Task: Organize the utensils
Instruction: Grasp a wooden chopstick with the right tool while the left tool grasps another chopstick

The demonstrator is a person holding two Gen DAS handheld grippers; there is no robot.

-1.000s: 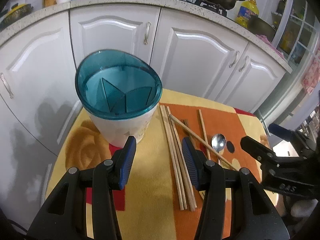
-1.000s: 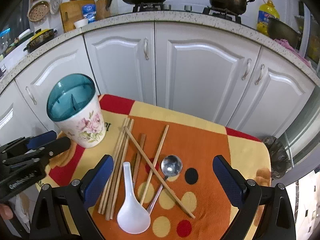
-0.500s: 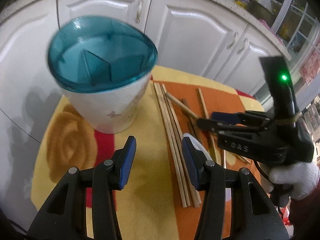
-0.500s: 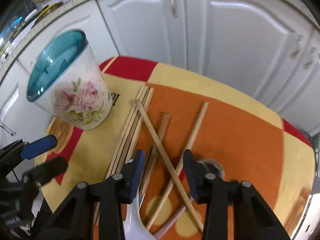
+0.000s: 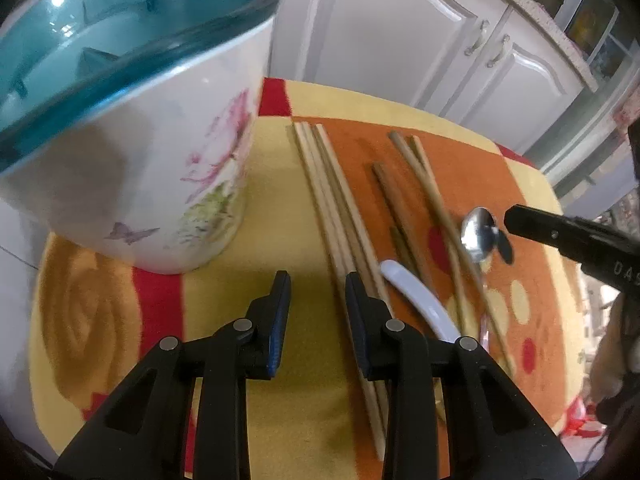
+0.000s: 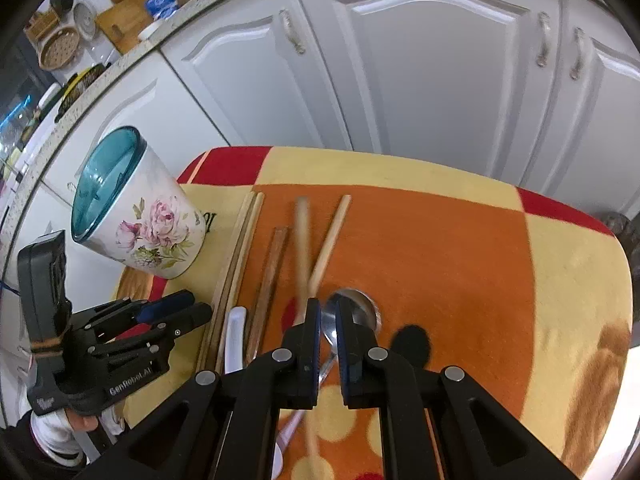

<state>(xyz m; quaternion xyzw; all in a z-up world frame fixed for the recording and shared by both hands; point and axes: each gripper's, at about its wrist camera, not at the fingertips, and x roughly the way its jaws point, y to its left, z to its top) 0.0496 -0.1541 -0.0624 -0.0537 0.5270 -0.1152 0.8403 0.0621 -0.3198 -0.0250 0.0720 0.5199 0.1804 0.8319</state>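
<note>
My right gripper (image 6: 328, 320) has just closed, pinching the shiny metal spoon (image 6: 354, 312); my left gripper (image 5: 316, 292), narrowing, grips nothing beside four pale wooden chopsticks (image 5: 332, 200) and one white ceramic spoon (image 5: 420, 300).

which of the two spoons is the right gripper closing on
The metal spoon: its neck sits between the jaws of the right hand-held gripper, which have just been closing. The white plastic spoon lies apart, to its left.
</note>
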